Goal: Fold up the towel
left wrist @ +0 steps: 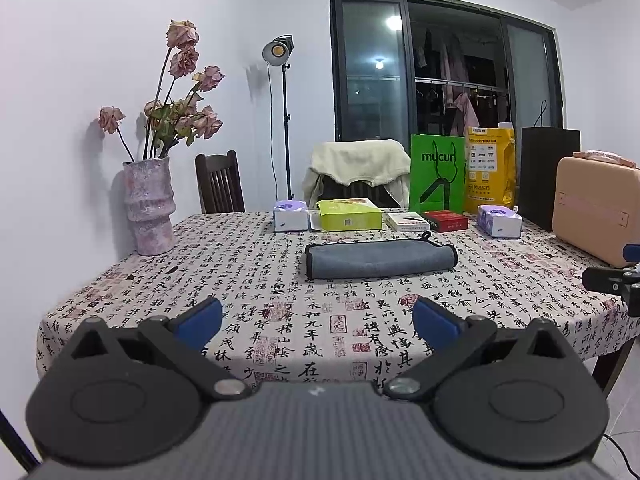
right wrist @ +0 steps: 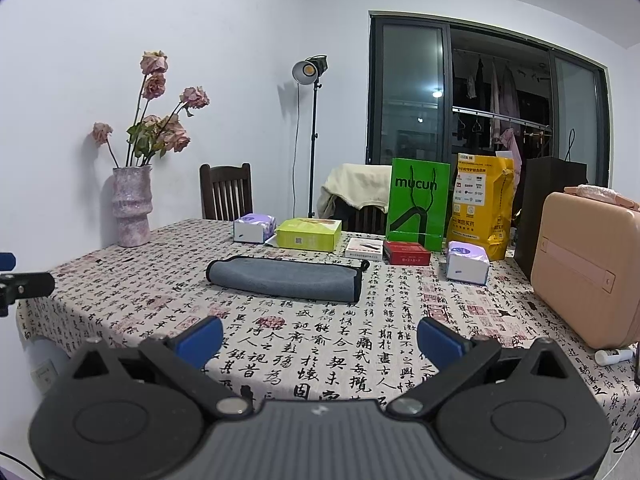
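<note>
Grey folded towel (left wrist: pixel 380 258) before boxes (left wrist: pixel 349 214), bags (left wrist: pixel 437 174), vase (left wrist: pixel 149 208); both jaws spread, empty.

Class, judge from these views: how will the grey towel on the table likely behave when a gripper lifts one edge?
The grey towel lies folded in soft, rounded layers, so it will probably droop and unfold. Its plush surface suggests decent grip. It looks light, so it may drag across the tablecloth.

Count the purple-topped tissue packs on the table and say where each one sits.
2. One tissue pack sits left of the lime-green box; the other stands in front of the yellow bag. More may be hidden behind the bags.
</note>
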